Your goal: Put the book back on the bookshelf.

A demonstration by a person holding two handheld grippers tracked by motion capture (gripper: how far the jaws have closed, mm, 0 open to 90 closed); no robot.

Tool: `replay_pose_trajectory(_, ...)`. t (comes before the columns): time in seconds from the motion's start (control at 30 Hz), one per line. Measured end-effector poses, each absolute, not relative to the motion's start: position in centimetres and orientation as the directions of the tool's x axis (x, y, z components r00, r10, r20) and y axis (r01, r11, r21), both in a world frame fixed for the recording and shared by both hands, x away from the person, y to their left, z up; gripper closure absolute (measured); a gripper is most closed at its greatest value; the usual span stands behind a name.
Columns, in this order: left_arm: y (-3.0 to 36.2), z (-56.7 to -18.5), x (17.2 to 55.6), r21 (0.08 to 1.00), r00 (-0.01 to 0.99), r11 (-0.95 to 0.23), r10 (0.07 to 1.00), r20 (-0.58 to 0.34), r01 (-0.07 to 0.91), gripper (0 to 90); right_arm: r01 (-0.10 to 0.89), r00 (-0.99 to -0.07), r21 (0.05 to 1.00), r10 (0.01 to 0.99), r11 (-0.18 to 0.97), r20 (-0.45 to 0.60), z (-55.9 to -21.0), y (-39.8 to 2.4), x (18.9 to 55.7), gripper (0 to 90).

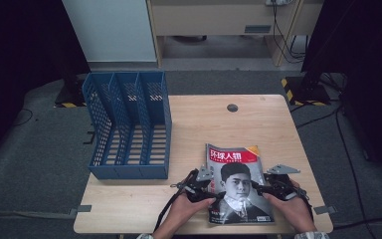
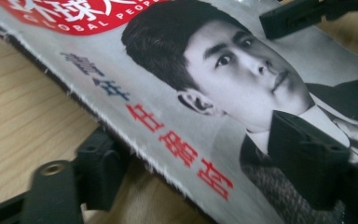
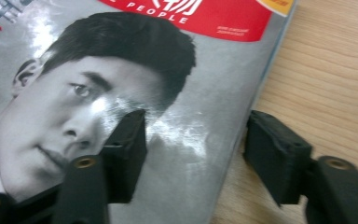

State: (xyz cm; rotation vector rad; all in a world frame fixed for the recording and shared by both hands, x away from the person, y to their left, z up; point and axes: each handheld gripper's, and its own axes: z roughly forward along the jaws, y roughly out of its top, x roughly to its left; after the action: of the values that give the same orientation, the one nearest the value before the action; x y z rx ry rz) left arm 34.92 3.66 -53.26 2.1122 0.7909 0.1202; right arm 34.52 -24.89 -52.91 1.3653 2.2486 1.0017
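High view, L tongs & R tongs both open, straddling magazine edges, no grip.

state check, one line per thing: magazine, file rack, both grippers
magazine: closed, cover up, left edge lifted off the table
file rack: standing on the table, compartments empty
left gripper: jaws astride the magazine's left edge, one under, one on the cover; grip unclear
right gripper: open, one jaw over the cover, one beside the right edge
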Motion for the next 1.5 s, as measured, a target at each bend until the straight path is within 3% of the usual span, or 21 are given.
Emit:
replay_pose_trajectory(0.43, 3.2, -52.5, 38.2, 0.736, 0.776, -0.408, 0.580, -0.250, 0.541, 13.0, 0.629, -0.499, 0.717, 0.863, 0.300, 0.076, -53.0, -24.8, 34.7, 36.8)
replay_pose_trajectory(0.57, 2.8, -52.2, 39.0, 0.742, 0.781, -0.416, 0.581, -0.229, 0.527, 18.5, 0.628, -0.493, 0.721, 0.867, 0.292, 0.078, -53.1, -24.8, 34.6, 37.4)
replay_pose_trajectory(0.77, 2.9, -52.1, 40.5, 0.734, 0.770, -0.410, 0.591, -0.238, 0.542, 36.6, 0.622, -0.491, 0.730, 0.867, 0.283, 0.083, -53.1, -24.9, 34.7, 44.2)
replay_pose_trajectory(0.93, 3.1, -51.5, 41.3, 0.739, 0.762, -0.389, 0.595, -0.254, 0.550, 43.3, 0.612, -0.492, 0.745, 0.866, 0.266, 0.095, -53.3, -24.9, 34.9, 50.3)
replay_pose_trajectory(1.5, 2.2, -50.6, 43.6, 0.771, 0.808, -0.413, 0.548, -0.216, 0.486, 47.7, 0.589, -0.507, 0.763, 0.857, 0.266, 0.092, -53.5, -24.5, 34.9, 51.1)
